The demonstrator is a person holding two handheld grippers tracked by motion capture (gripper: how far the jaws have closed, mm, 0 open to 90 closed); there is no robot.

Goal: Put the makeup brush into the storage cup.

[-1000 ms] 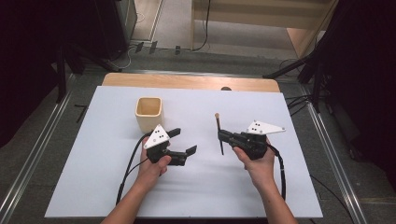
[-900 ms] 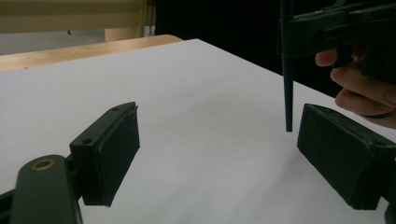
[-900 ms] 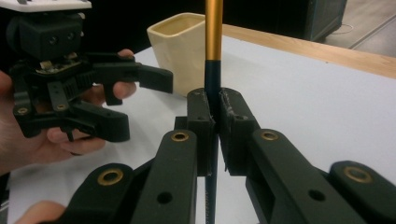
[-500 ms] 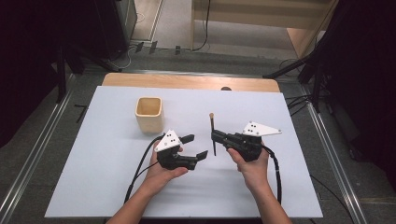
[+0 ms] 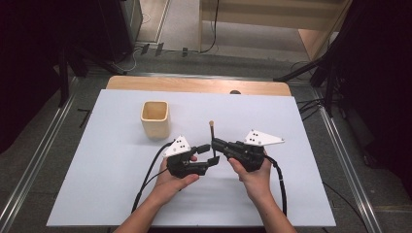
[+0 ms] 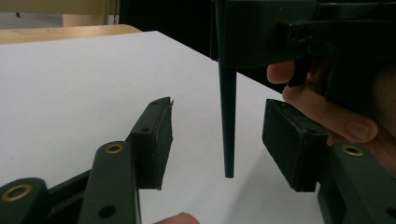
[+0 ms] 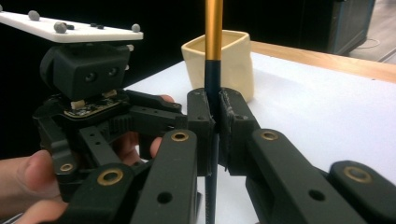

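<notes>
A slim stick (image 5: 212, 132), dark and tapered at its lower end and gold higher up, stands upright with my right gripper (image 5: 216, 144) shut on its dark shaft. In the right gripper view the stick (image 7: 214, 37) rises between the pressed pads of my right gripper (image 7: 215, 126). My left gripper (image 5: 208, 153) faces the right one at mid-table and is open. In the left gripper view the stick's pointed lower end (image 6: 228, 116) hangs between the spread pads of my left gripper (image 6: 217, 135), touching neither. It ends just above the white table (image 6: 70, 84).
A cream square cup (image 5: 155, 119) stands upright behind and to the left of the grippers, also in the right gripper view as the cup (image 7: 233, 60). The white table top (image 5: 97, 170) has a wooden strip (image 5: 194, 85) along its far edge.
My left gripper moved right and my right gripper moved left, so they now meet. The stick's lower end now sits between the left gripper's open jaws.
</notes>
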